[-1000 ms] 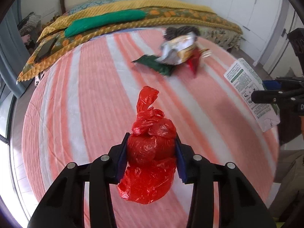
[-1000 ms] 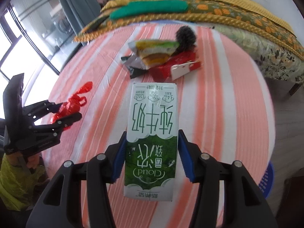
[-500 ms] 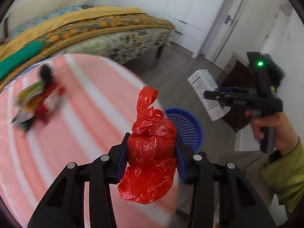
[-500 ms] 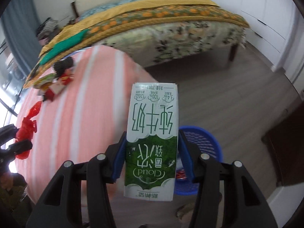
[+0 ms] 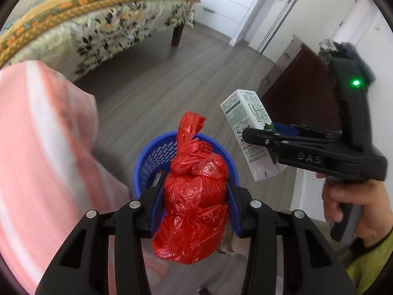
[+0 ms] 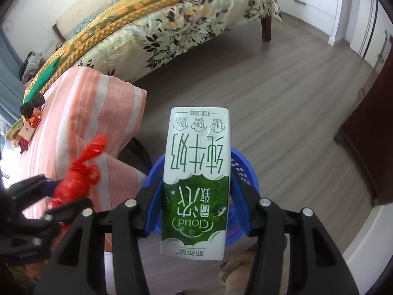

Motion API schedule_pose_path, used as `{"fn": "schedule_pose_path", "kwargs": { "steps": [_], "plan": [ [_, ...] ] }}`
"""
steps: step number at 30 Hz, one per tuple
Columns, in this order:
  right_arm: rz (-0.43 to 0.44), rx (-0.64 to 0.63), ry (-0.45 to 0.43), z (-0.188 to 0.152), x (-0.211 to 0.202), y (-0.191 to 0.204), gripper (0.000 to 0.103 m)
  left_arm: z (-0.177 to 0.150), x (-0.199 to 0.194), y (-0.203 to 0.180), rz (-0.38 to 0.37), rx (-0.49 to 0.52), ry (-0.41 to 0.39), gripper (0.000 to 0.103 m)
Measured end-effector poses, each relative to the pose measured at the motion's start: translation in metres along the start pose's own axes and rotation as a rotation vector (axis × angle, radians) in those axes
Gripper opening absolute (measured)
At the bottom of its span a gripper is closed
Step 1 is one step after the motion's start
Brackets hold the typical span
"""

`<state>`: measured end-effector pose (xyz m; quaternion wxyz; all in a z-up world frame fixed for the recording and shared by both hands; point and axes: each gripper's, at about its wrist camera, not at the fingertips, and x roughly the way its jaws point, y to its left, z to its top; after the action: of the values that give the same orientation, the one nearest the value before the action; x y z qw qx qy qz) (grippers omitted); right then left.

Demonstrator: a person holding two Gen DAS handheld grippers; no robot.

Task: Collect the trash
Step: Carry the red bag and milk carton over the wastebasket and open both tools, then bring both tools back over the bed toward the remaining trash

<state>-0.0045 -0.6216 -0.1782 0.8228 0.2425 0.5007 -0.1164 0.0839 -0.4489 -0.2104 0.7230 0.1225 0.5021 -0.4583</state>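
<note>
1. The red bag (image 5: 194, 196), knotted at the top, is clamped between the blue pads of the left gripper (image 5: 194, 204); the jaws are closed to the bag's width, pressing its sides.
2. The carton (image 6: 196, 179), green and white with its print upside down, is pinched between the blue pads of the right gripper (image 6: 196, 206), jaws closed to its width. In the left view the carton (image 5: 248, 127) hangs tilted in that gripper (image 5: 260, 139), held in a hand (image 5: 353, 204).
3. Both items hang in the air over the bin (image 5: 149, 159), a blue perforated basket on the wood floor (image 5: 147, 91). The bag covers most of the bin's mouth in the left view, and the carton hides most of the bin (image 6: 245, 169) in the right; what lies in it cannot be made out.
4. Just left of the bin is the striped cloth (image 6: 81, 113), with more wrappers (image 6: 30, 123) lying far back on it.
5. Beyond stands a bed (image 6: 172, 24) with a floral sheet.
</note>
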Motion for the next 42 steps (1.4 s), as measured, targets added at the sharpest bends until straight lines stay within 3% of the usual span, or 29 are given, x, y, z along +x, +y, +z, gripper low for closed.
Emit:
{"fn": "schedule_pose_path", "kwargs": {
  "steps": [3, 4, 5, 6, 9, 11, 13, 18, 24, 31, 34, 37, 42],
  "plan": [
    [0.031, 0.03, 0.011, 0.001, 0.008, -0.013, 0.054, 0.003, 0.023, -0.004, -0.002, 0.014, -0.001, 0.048],
    [0.038, 0.037, 0.015, 0.002, 0.011, -0.016, 0.062, 0.004, 0.028, -0.004, -0.002, 0.021, -0.004, 0.054],
    [0.065, 0.049, 0.015, 0.003, 0.014, -0.022, 0.078, 0.005, 0.032, -0.003, 0.004, 0.023, -0.006, 0.073],
    [0.068, 0.06, 0.008, 0.004, 0.016, -0.024, 0.08, 0.006, 0.034, -0.003, 0.029, 0.022, -0.019, 0.08],
    [0.07, 0.098, -0.033, 0.006, 0.006, -0.032, 0.081, 0.007, 0.02, -0.002, 0.054, 0.024, -0.057, 0.086],
    [0.057, 0.105, -0.07, 0.008, -0.003, -0.032, 0.09, 0.007, 0.001, 0.001, 0.064, 0.016, -0.096, 0.091],
    [0.02, 0.096, -0.11, 0.007, -0.012, -0.028, 0.093, 0.0, -0.029, 0.005, 0.077, 0.015, -0.159, 0.095],
    [-0.045, 0.045, -0.209, -0.002, -0.033, 0.005, 0.095, -0.04, -0.088, 0.024, 0.178, 0.037, -0.223, 0.098],
    [-0.098, -0.152, -0.285, -0.03, -0.04, 0.093, 0.096, -0.129, -0.148, 0.087, 0.366, -0.031, -0.21, 0.098],
    [0.058, -0.395, -0.261, -0.077, -0.025, 0.249, 0.096, -0.198, -0.216, 0.176, 0.472, -0.202, -0.225, 0.098],
    [0.136, -0.488, -0.222, -0.084, -0.012, 0.317, 0.096, -0.213, -0.237, 0.209, 0.513, -0.239, -0.228, 0.098],
    [0.161, -0.566, -0.163, -0.09, 0.012, 0.363, 0.096, -0.22, -0.252, 0.234, 0.531, -0.26, -0.231, 0.098],
    [0.141, -0.639, -0.111, -0.092, 0.037, 0.393, 0.096, -0.2, -0.27, 0.267, 0.511, -0.239, -0.237, 0.098]
  ]
}}
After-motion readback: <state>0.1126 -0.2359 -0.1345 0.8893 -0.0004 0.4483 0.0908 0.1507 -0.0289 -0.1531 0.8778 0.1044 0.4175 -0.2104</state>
